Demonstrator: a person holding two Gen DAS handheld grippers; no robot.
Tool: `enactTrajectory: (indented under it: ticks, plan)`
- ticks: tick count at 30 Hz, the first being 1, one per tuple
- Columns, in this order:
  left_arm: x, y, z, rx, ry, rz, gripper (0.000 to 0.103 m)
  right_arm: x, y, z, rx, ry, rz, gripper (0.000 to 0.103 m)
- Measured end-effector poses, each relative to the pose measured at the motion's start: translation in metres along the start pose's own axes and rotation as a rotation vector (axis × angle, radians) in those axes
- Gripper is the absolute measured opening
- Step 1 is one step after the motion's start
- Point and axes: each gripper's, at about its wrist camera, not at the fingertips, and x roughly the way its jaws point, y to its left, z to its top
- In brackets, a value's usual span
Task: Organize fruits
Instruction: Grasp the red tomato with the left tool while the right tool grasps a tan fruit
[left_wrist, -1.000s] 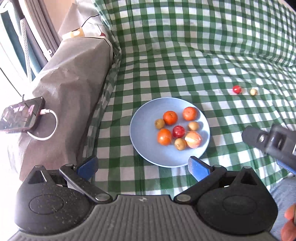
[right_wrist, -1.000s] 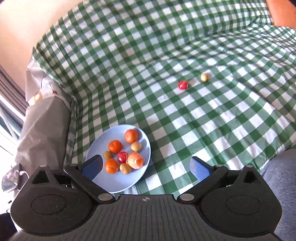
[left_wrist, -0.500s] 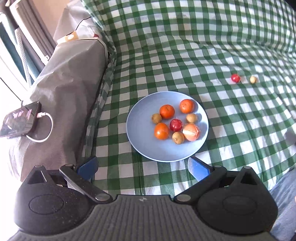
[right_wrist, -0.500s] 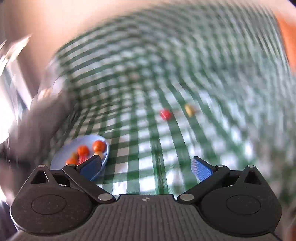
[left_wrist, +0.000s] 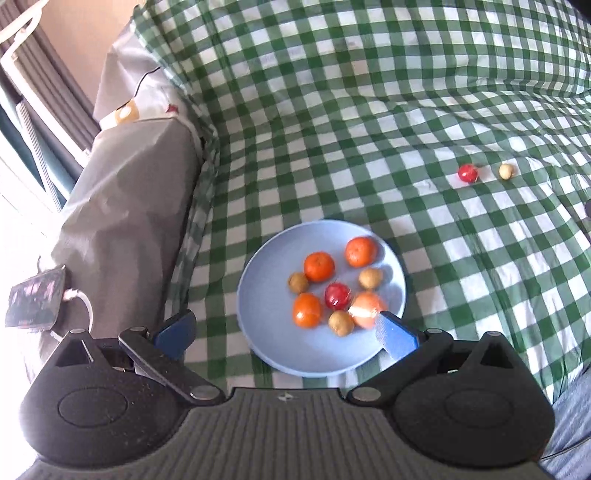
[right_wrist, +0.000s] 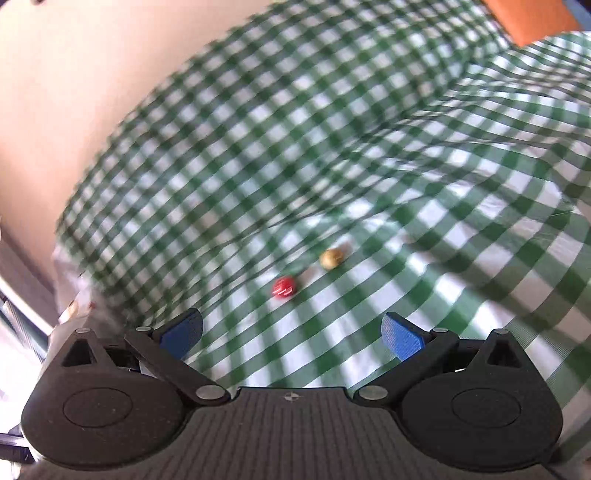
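Note:
A light blue plate (left_wrist: 266, 288) lies on the green checked cloth and holds several fruits: oranges, small brown fruits, a red one and a peach-coloured one. My left gripper (left_wrist: 284, 332) is open and empty, just above the plate's near edge. A small red fruit (left_wrist: 468, 172) and a small tan fruit (left_wrist: 505, 171) lie loose on the cloth at the far right. In the right wrist view the red fruit (right_wrist: 283, 287) and tan fruit (right_wrist: 331, 258) lie just ahead of my right gripper (right_wrist: 291, 334), which is open and empty.
A grey covered block (left_wrist: 122, 221) stands left of the plate, with a phone (left_wrist: 35, 302) on a white cable at its near end. A wall and curtain close the far left. An orange object (right_wrist: 532, 18) shows at the far right corner.
My right gripper has swung right and forward toward the two loose fruits; the plate has left its view. My left gripper has shifted a little closer over the plate.

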Motion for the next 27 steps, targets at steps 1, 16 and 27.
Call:
enactTrajectory:
  ticks: [1,16,27]
  plan:
    - [0.003,-0.006,0.005,0.01,-0.008,-0.009,0.103,0.002,-0.005,0.001,0.001,0.009,-0.016,0.102]
    - [0.136,-0.166,0.128,0.227,-0.098,-0.323,0.103,0.13,0.015,0.02,-0.548,0.069,-0.313,0.102]
    - [0.216,-0.213,0.163,0.284,-0.025,-0.492,0.101,0.228,-0.002,0.027,-0.657,0.147,-0.208,0.086]
